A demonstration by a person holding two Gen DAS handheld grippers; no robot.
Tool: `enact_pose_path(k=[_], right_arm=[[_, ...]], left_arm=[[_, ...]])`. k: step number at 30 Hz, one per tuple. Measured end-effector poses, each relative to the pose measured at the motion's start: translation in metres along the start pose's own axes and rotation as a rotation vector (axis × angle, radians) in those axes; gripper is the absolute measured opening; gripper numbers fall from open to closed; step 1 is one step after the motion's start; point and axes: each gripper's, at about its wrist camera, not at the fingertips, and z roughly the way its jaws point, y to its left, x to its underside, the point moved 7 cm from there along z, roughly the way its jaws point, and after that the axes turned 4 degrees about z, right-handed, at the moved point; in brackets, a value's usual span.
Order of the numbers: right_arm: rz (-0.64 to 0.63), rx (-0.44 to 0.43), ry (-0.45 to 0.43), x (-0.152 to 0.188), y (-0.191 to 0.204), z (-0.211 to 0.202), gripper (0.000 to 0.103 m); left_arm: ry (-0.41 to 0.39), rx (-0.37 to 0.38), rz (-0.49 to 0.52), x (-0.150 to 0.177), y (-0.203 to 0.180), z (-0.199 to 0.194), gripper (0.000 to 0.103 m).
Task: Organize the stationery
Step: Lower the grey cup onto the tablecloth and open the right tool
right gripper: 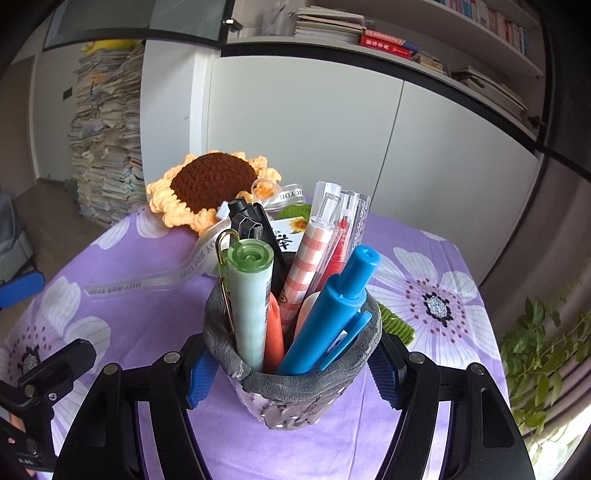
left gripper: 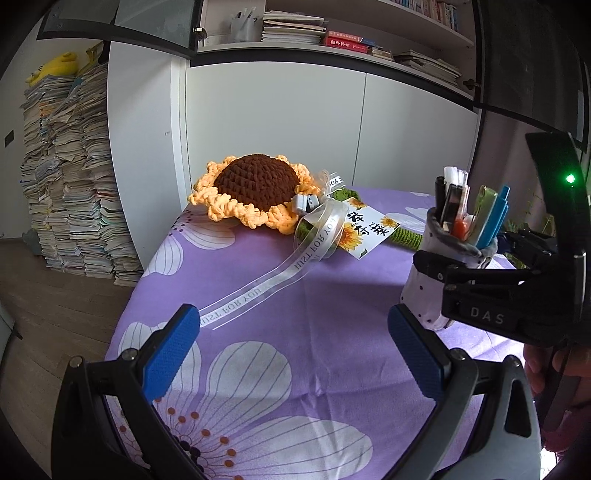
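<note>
A soft pen holder [right gripper: 295, 391] with a grey rim and white dotted body stands on the purple flowered tablecloth [right gripper: 129, 332]. It holds several pens, among them a blue pen [right gripper: 332, 317], a green one [right gripper: 251, 295] and a checked one [right gripper: 306, 269]. My right gripper [right gripper: 291, 373] is shut on the holder, a blue pad on each side. In the left wrist view the holder [left gripper: 424, 291] is at the right, gripped by the right gripper [left gripper: 461, 273]. My left gripper [left gripper: 299, 350] is open and empty above the cloth.
A crocheted sunflower [left gripper: 255, 188] with a ribbon [left gripper: 280, 273] and card [left gripper: 365, 229] lies at the table's far side. White cabinets and bookshelves [left gripper: 295, 29] stand behind. A paper stack [left gripper: 74, 177] rises at the left. A plant [right gripper: 543, 347] is at the right.
</note>
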Motion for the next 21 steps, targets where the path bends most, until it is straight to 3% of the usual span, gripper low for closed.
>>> enact_pose_path(k=[12,16,21], right_arm=[[-0.014,0.025,0.011,0.004,0.000,-0.001,0.072],[-0.014,0.038,0.019,0.005,-0.002,-0.004,0.080],[-0.005,0.032,0.016,0.009,-0.006,-0.009,0.081]], left_arm=[[0.005,0.002,-0.002,0.001,0.000,-0.001,0.101],[0.005,0.004,-0.002,0.000,-0.001,-0.002,0.101],[0.004,0.000,0.009,0.000,-0.004,-0.006,0.101]])
